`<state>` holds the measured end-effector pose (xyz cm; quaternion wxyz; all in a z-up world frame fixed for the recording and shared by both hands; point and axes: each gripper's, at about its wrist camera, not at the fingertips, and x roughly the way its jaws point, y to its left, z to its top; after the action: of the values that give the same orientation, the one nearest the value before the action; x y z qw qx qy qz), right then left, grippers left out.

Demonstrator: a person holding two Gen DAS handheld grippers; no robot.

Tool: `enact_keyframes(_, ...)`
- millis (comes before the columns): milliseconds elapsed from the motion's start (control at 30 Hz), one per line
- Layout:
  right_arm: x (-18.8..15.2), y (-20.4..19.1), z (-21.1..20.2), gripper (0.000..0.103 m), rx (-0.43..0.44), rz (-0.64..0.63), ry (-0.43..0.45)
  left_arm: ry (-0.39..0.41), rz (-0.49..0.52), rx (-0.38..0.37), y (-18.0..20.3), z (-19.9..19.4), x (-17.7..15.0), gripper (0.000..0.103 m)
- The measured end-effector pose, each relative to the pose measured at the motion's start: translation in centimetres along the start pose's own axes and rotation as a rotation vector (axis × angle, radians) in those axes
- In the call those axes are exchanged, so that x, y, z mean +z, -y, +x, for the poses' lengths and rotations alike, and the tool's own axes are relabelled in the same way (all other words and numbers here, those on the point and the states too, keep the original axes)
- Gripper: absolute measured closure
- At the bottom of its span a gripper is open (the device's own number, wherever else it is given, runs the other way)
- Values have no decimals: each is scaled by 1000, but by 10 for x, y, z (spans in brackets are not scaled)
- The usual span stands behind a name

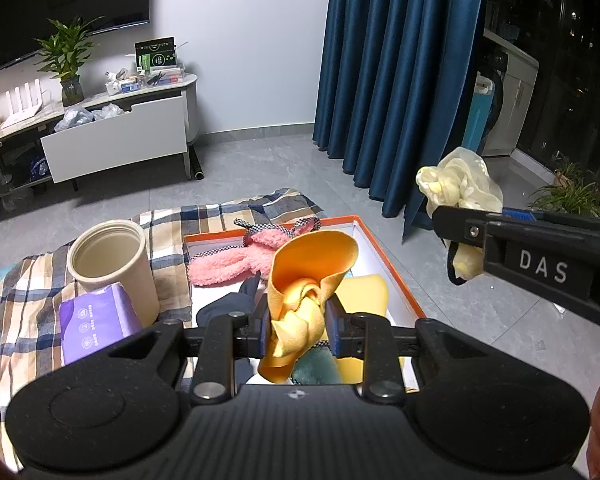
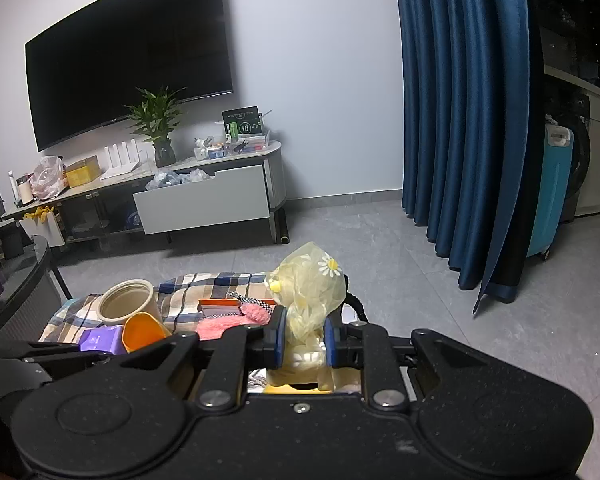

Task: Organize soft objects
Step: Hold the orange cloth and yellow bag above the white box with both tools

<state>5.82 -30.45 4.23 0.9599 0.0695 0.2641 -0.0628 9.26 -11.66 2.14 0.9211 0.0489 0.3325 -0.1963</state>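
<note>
With a yellow cloth (image 1: 296, 320) clamped in the left claw (image 1: 296, 330) and a pale daisy-print pouch (image 2: 310, 300) in the right claw (image 2: 305, 340), the task is judged midway, as other soft items are seen in the orange-rimmed box (image 1: 396, 264).

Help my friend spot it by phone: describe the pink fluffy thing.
Find the plaid blanket on the floor, then the orange-rimmed box on it. The pink plush headband lies at the box's far end, the only fuzzy pink item, with checkered black-and-white trim.
</note>
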Motion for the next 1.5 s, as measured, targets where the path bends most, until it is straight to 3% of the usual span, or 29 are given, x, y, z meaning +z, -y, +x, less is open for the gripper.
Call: enact_keyframes(1500, 3, 0, 45, 78, 8, -14, -63, -43, -7, 17, 4, 33, 7, 75)
